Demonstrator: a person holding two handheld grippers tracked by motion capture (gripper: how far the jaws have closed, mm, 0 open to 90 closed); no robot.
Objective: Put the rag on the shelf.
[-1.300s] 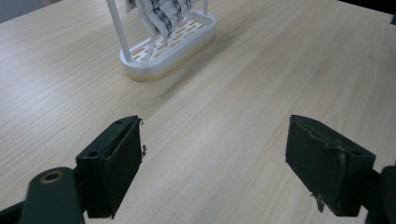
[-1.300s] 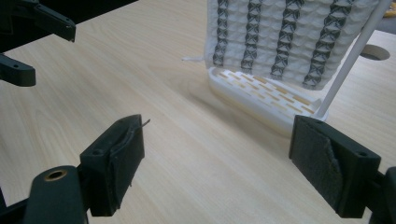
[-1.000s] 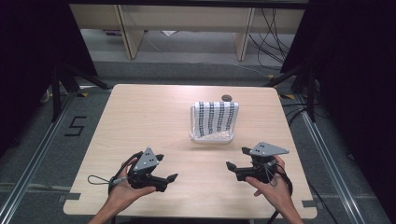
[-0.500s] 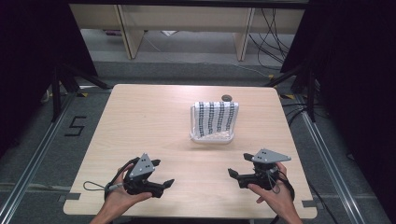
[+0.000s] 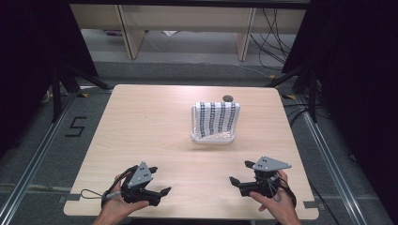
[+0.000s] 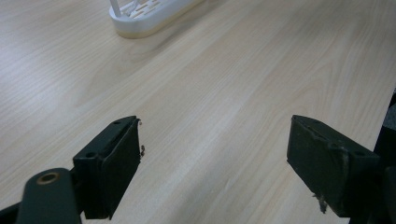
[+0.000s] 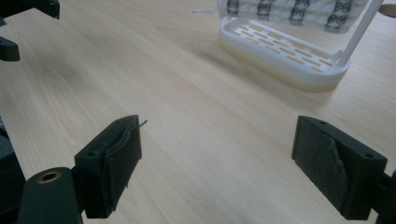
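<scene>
A white slotted rack (image 5: pixel 212 138) stands right of the table's middle, with a white cloth with dark patterned stripes (image 5: pixel 217 118) draped over its upright rail. My left gripper (image 5: pixel 159 180) lies near the front edge at the left, held by a hand, open and holding nothing. My right gripper (image 5: pixel 239 172) lies near the front edge at the right, also open and holding nothing. The left gripper view looks between the open left gripper (image 6: pixel 215 156) at bare wood and the rack's base (image 6: pixel 149 21). Beyond the open right gripper (image 7: pixel 217 161) are the rack (image 7: pixel 280 58) and cloth (image 7: pixel 289 8).
A small dark round object (image 5: pixel 228 98) sits on the light wooden table (image 5: pixel 141 126) just behind the rack. The left gripper's black jaws (image 7: pixel 9 49) show far left in the right gripper view. Cables and dark stand legs lie on the floor around the table.
Both grippers have drawn back a little toward the table's front edge. Both stay open, and the rack and cloth have not moved.
</scene>
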